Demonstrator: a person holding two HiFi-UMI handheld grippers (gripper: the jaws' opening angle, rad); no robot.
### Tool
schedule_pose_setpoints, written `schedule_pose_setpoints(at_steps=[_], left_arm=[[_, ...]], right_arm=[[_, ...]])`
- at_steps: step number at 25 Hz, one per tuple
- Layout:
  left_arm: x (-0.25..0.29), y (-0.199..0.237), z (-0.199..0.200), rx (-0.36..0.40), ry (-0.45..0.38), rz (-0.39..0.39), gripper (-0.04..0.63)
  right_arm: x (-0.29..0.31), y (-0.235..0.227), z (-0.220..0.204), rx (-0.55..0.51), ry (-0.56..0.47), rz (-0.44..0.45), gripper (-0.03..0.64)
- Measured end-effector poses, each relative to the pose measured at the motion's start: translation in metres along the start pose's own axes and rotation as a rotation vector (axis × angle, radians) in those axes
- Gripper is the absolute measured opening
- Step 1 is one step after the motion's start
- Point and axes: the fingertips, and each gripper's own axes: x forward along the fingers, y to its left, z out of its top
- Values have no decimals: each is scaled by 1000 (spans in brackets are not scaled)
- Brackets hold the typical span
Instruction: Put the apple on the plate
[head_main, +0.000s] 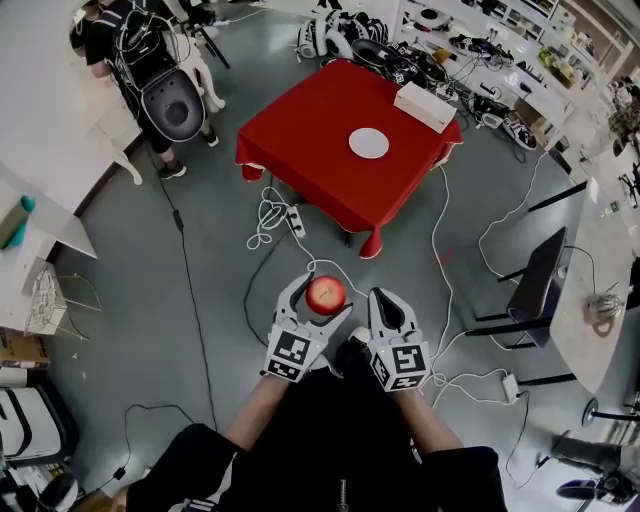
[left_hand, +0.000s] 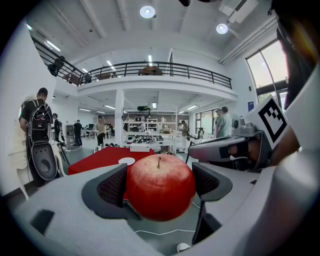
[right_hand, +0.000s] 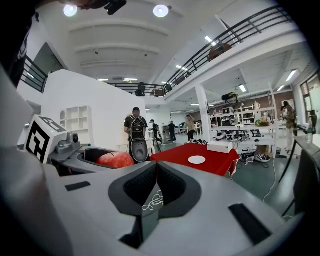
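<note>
Red apple (head_main: 325, 294): upright with its stem up, held between the jaws of the left gripper (head_main: 320, 300) at the lower centre of the head view, over the floor and well apart from the plate (head_main: 368, 143).
Left gripper: jaws clamped on the apple, one dark ribbed pad against each side of it, as the left gripper view shows; the right gripper (head_main: 388, 300) is just beside it, to its right in the frame.
Right gripper: jaws closed with their tips touching and nothing between them; in the right gripper view, the apple shows at the left.
Plate: white and round, lying flat on the red cloth at the upper centre of the head view.
Counter (head_main: 310, 150): draped in red cloth, with the plate on its right half and a white box (head_main: 425, 106) along its far right edge.
Floor (head_main: 150, 330): grey, with white cables (head_main: 270, 215) looping between the counter and the grippers.
Person (head_main: 150, 60): upper left of the head view, wearing a black backpack and standing near the white furniture.
Sleeves (head_main: 300, 440): dark, at the bottom edge behind both grippers.
</note>
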Motion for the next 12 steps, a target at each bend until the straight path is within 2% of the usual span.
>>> schedule_pose_setpoints(at_steps=[12], left_arm=[[65, 21, 19, -11, 24, 15, 410]], right_arm=[[41, -55, 16, 21, 21, 26, 12]])
